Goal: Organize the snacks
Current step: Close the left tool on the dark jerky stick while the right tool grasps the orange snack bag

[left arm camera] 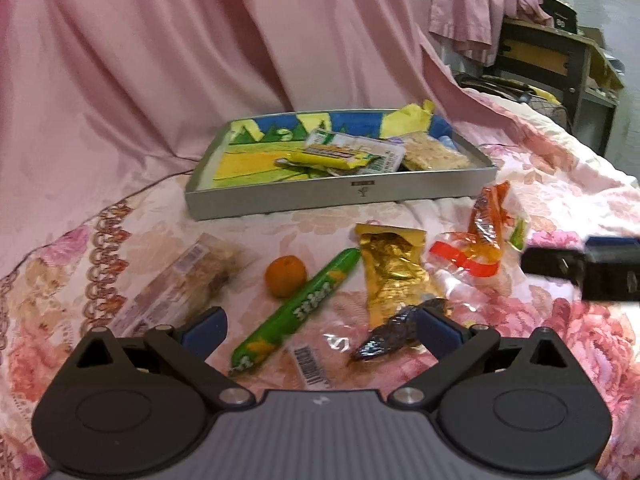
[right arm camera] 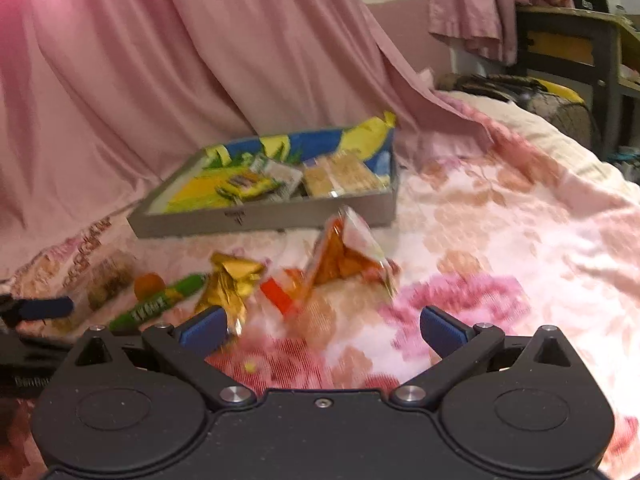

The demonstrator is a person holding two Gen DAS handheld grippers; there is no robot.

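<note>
A pink curtain [left arm camera: 160, 60] hangs behind everything, and a floral bedspread [left arm camera: 540, 200] covers the surface in front of it; to the right of the curtain stand a dark desk [left arm camera: 560, 52] and more draped pink cloth [left arm camera: 472, 4]. The grey tray [left arm camera: 340, 196] sits on the bedspread at the foot of the curtain, holding a yellow packet [left arm camera: 332, 158] and a cracker pack [left arm camera: 436, 152] on a bright printed liner. Loose snacks lie on the bedspread just in front of the tray: a clear biscuit pack [left arm camera: 188, 280], a green stick [left arm camera: 296, 308], a gold pouch [left arm camera: 394, 272], an orange-and-clear bag [left arm camera: 480, 236], a dark wrapper [left arm camera: 400, 330] and a tangerine [left arm camera: 285, 275]. The left gripper [left arm camera: 320, 330] hovers over these snacks with its jaws spread wide and nothing between them; the right gripper [right arm camera: 322, 330] is likewise wide and empty, nearer the bag. The left view alone shows the dark wrapper and a barcode label; the right view is blurred, shows the bag standing tented, and catches a blue finger [right arm camera: 44, 307] of the left gripper at its left edge.
</note>
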